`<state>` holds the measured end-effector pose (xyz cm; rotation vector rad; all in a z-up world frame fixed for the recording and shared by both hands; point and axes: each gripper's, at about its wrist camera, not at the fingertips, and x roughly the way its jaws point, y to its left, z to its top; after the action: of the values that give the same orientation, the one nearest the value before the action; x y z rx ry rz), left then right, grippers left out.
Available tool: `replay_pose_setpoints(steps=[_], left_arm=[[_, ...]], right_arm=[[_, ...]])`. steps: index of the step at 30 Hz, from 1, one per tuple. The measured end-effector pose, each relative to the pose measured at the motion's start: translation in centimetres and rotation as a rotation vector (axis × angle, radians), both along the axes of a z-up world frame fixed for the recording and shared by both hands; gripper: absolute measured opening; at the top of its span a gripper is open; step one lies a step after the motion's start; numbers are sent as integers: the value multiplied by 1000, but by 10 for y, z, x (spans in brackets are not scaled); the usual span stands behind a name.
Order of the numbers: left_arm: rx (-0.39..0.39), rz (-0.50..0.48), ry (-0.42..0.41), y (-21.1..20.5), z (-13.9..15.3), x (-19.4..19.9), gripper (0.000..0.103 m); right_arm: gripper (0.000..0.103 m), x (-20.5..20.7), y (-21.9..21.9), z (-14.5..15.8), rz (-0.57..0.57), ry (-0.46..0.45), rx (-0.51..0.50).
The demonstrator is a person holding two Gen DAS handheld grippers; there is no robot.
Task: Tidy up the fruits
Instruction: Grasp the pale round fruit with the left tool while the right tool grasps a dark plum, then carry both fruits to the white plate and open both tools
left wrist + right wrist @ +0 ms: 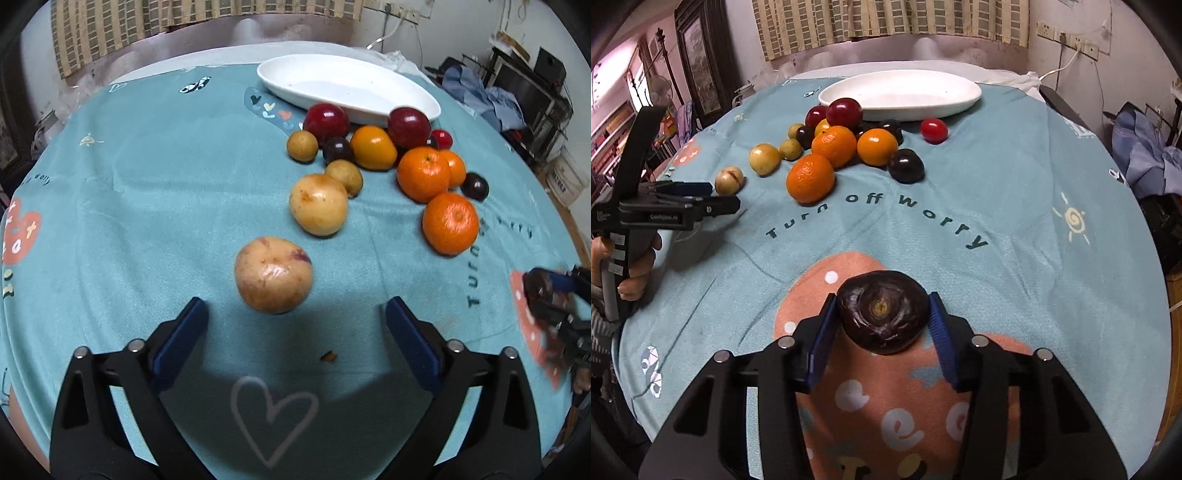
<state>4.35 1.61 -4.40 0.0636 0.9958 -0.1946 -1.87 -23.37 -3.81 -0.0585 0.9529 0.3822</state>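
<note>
I have the right gripper clamped on a dark purple fruit over the table's near edge, ready for the empty white dish at the far edge, while my left gripper, jaws apart, lines up a yellowish fruit.

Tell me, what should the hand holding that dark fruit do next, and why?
Probably carry it forward to the white dish. The right gripper already has its fingers closed on the dark fruit, and the dish holds no fruit yet, beyond the fruit pile.
</note>
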Motion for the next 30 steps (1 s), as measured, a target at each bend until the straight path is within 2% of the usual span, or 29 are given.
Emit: replay_pose_setpoints(steps=[2,3,6,7,9,11,12,15,19,23,26,30], left_arm=[[25,-2,-14,-1,0,-1,87],[25,1,-18,2,1,1,80],[-11,15,-15,14,5,9,67],[-14,19,-17,17,5,10,59],[-3,15,-22,21,6,13,56],[9,-1,-33,18,6,12,49],[19,-13,-39,15,7,11,42],[48,-28,-57,8,7,10,40],[19,-18,-61,13,12,10,39],[4,-21,-130,6,48,20,39],[-17,-45,-180,-14,75,42,39],[-48,-70,-211,-47,96,87,39]], right_arm=[[49,2,-1,0,0,0,2],[49,3,-1,-1,-1,-2,3],[49,4,-2,-1,-2,-1,12],[49,4,-2,-1,-2,0,14],[49,4,-3,-1,-3,0,16],[49,4,-2,-1,-3,-2,11],[49,3,-2,-1,-3,-4,6],[48,3,-1,-1,-4,-9,-1],[48,6,-7,7,-24,-18,35],[48,22,-12,39,-47,-80,86],[48,58,-4,74,-58,-152,132],[48,118,6,91,-90,-182,188]])
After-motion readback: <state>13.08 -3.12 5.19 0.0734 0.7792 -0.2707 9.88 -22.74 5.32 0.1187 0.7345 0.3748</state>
